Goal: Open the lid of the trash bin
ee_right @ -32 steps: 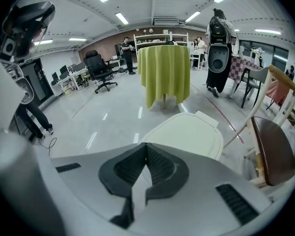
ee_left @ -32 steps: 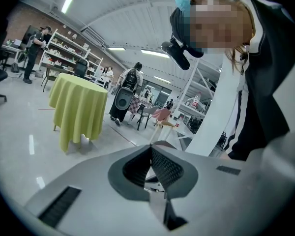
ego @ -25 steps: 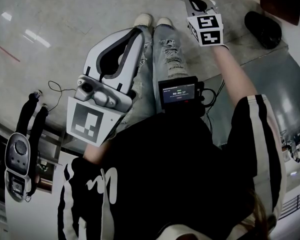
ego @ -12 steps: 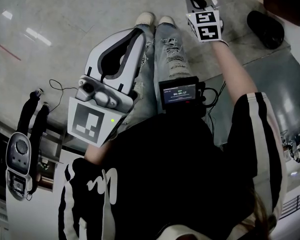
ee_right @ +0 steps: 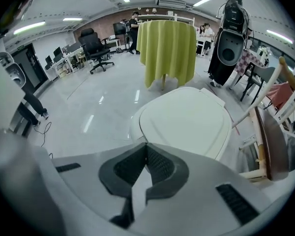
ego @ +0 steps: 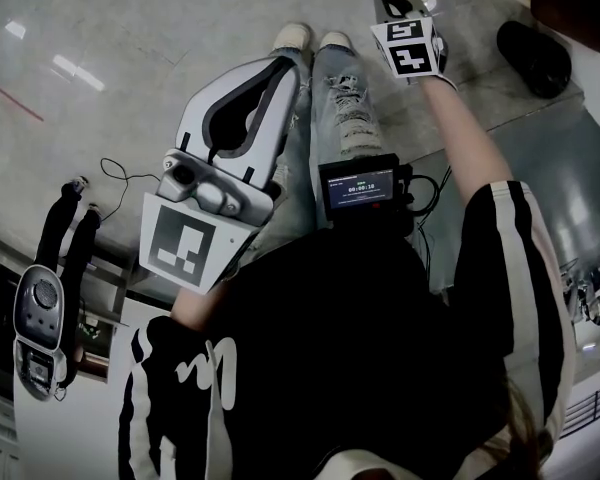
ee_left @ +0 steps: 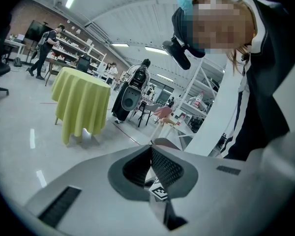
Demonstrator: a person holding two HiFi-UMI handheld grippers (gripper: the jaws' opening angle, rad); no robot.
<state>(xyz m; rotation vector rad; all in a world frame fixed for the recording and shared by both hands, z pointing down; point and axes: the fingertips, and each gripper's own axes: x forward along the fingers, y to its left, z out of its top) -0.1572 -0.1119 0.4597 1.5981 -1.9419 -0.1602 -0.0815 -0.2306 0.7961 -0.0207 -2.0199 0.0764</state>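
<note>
Bin lid [ee_right: 187, 119] flat — seemingly lengthwise away

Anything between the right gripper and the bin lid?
Nothing visible. The right gripper, shut and empty, points straight at the closed white lid just ahead of it.

A round table under a long yellow-green cloth [ee_right: 167, 50] stands on the glossy grey floor [ee_right: 103, 107]. A black office chair on wheels [ee_right: 95, 48] is well apart on its left, and a tall black machine with a round, speaker-like face [ee_right: 228, 38] is near on its right. In the head view, a small black screen with a lit display [ego: 358, 190] sits at the person's waist, and a thin black cable [ego: 115, 180] lies looped on the floor.
</note>
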